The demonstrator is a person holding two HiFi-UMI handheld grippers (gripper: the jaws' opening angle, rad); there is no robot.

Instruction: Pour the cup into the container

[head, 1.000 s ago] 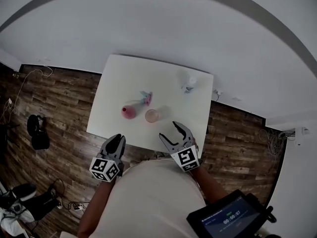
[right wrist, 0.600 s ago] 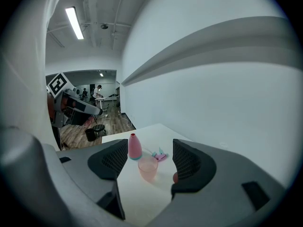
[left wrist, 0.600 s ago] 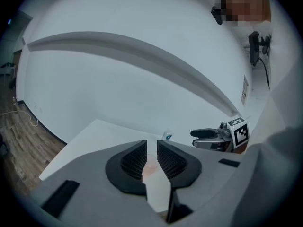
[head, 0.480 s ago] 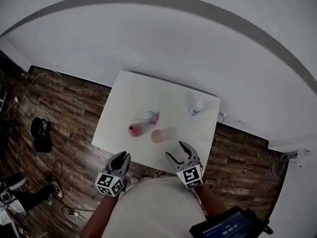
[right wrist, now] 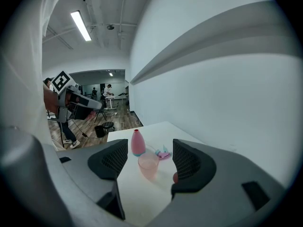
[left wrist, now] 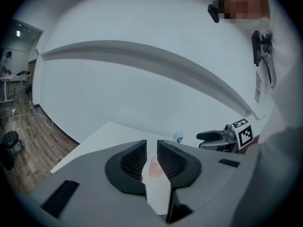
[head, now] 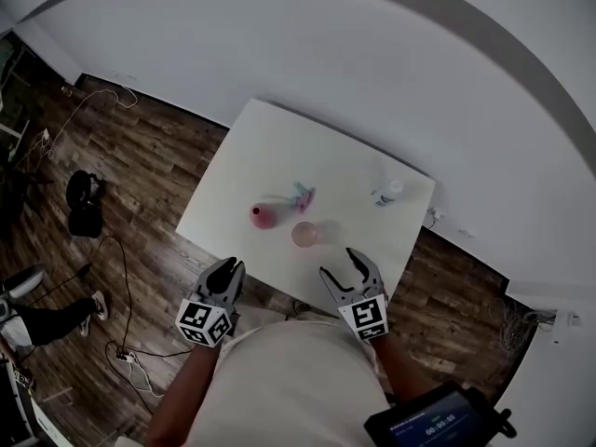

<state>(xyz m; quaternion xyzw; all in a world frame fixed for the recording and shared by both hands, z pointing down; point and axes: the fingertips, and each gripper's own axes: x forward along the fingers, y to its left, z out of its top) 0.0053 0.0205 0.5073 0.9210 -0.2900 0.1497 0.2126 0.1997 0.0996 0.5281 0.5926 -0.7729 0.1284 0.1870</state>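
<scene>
A translucent pink cup (head: 304,235) stands on the white table (head: 270,147) near its front edge. Left of it stands a pink bottle-shaped container (head: 264,216). My right gripper (head: 349,266) hangs just off the table's front edge, open and empty. In the right gripper view the cup (right wrist: 148,166) and the container (right wrist: 138,143) lie ahead between the wide jaws, well apart from them. My left gripper (head: 229,273) is off the front left edge, its jaws drawn together with nothing in them. In the left gripper view a sliver of the cup (left wrist: 154,167) shows through the slit.
A small pink and teal object (head: 302,196) lies behind the cup. A small clear bottle (head: 389,192) stands at the table's far right. Wooden floor with cables and a dark bag (head: 82,214) surrounds the table. A white wall runs behind it.
The head view has swung, so the table sits lower and further right in the picture. Both grippers stay at the table's front edge, and nothing on the table has moved.
</scene>
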